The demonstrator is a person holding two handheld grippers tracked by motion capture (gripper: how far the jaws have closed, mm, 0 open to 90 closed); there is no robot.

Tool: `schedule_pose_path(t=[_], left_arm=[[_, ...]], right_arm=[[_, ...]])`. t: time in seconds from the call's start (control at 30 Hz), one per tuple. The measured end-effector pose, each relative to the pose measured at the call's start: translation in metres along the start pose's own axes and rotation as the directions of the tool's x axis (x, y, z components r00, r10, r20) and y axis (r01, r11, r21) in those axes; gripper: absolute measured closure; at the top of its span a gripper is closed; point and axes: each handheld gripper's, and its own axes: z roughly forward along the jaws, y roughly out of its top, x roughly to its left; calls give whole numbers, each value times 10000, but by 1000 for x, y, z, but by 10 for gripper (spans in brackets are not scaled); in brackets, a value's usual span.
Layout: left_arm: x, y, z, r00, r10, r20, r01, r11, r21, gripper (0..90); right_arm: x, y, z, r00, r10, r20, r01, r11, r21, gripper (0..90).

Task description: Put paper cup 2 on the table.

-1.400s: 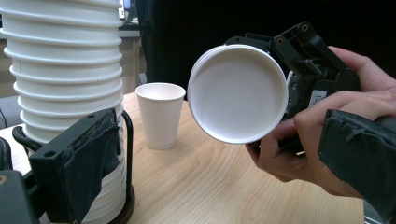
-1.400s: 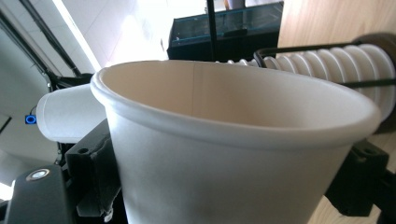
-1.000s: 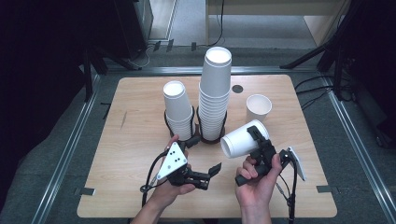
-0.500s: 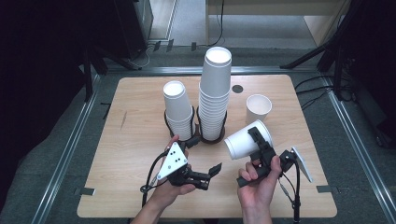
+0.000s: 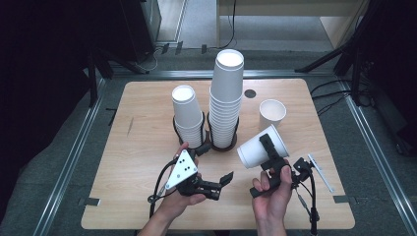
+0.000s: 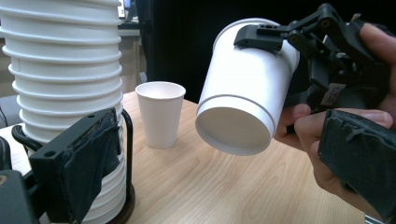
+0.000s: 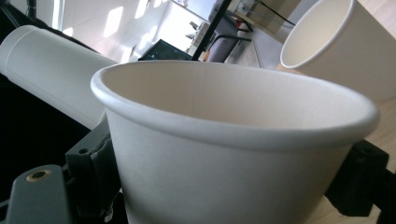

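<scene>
The paper cup [image 5: 255, 149] is held tilted above the surface [image 5: 142, 132], in front of the tall cup stack [image 5: 226, 98], its base facing the left gripper [image 5: 216, 181]. The right gripper [image 5: 268, 147] pinches the cup across its wall, one jaw along the upper side. The left gripper rests spread and empty near the short cup stack [image 5: 187, 115]; a single upright cup [image 5: 272, 114] stands apart.

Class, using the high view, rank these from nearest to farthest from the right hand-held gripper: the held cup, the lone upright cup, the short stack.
1. Held cup, gripped by the right hand-held gripper.
2. Lone upright cup, just behind.
3. Short stack, far left.
</scene>
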Motion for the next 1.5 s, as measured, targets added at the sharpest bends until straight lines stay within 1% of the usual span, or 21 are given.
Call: schedule_pose_path(t=[0.13,0.27,0.33,0.43,0.53,0.6,0.73,0.77,0.83,0.97,1.0,1.1,1.17,1.23,1.27,1.3,1.33,1.37,1.4,1.47,1.5], left_arm=[[0,0,0,10000,-4,1,4,10000,-4,0],[0,0,0,10000,8,1,-8,10000,24,0],[0,0,0,10000,1,7,-1,10000,22,0],[0,0,0,10000,7,0,-7,10000,28,0],[0,0,0,10000,2,2,-2,10000,27,0],[0,0,0,10000,1,6,-1,10000,23,0],[0,0,0,10000,9,3,-9,10000,30,0],[0,0,0,10000,11,0,-11,10000,33,0],[0,0,0,10000,11,3,-11,10000,32,0],[1,0,0,10000,15,-4,-15,10000,55,0],[1,0,0,10000,18,-3,-18,10000,57,0],[1,0,0,10000,5,-16,-5,10000,44,0],[1,0,0,10000,4,-32,-4,10000,32,0],[2,0,0,10000,-10,-41,10,10000,24,0],[2,0,0,10000,-20,-44,20,10000,27,0],[2,-1,0,10000,-26,-40,27,10000,29,0],[2,-1,0,10000,-28,-48,28,10000,27,0],[2,-1,0,10000,-26,-48,26,10000,29,0],[2,-1,0,10000,-32,-49,32,10000,27,0],[2,-1,0,10000,-24,-53,24,10000,31,0],[2,-1,0,10000,-21,-58,22,10000,36,0]], right_arm=[[3,1,-1,9976,-672,150,674,9976,-184,139],[6,1,-2,9888,-1460,321,1470,9886,-332,139],[6,1,-2,9807,-1898,462,1918,9805,-424,139],[8,0,-3,9698,-2366,584,2392,9700,-428,139],[11,0,-4,9553,-2869,715,2906,9556,-485,139],[13,-1,-4,9423,-3250,800,3297,9425,-552,139],[16,-2,-5,9122,-3956,1071,4030,9133,-590,138],[17,-3,-5,9009,-4185,1147,4269,9023,-605,138],[17,-4,-5,8857,-4472,1244,4566,8876,-601,138],[19,-7,-5,8503,-5048,1492,5167,8544,-541,138],[19,-7,-5,8366,-5250,1561,5381,8411,-546,138],[19,-8,-4,8209,-5448,1713,5597,8271,-518,138],[19,-8,-4,8128,-5540,1802,5692,8211,-430,138],[19,-8,-3,7921,-5787,1944,5958,8022,-398,138],[20,-8,-4,7850,-5877,1960,6050,7953,-382,138],[20,-8,-4,7741,-6003,2008,6185,7849,-378,138],[21,-9,-3,7595,-6169,2064,6360,7708,-364,138],[21,-9,-3,7540,-6240,2049,6428,7652,-349,138],[21,-9,-3,7522,-6279,1998,6459,7627,-346,137],[21,-8,-3,7375,-6437,2045,6624,7484,-333,138],[21,-8,-3,7329,-6481,2068,6672,7441,-326,137]])
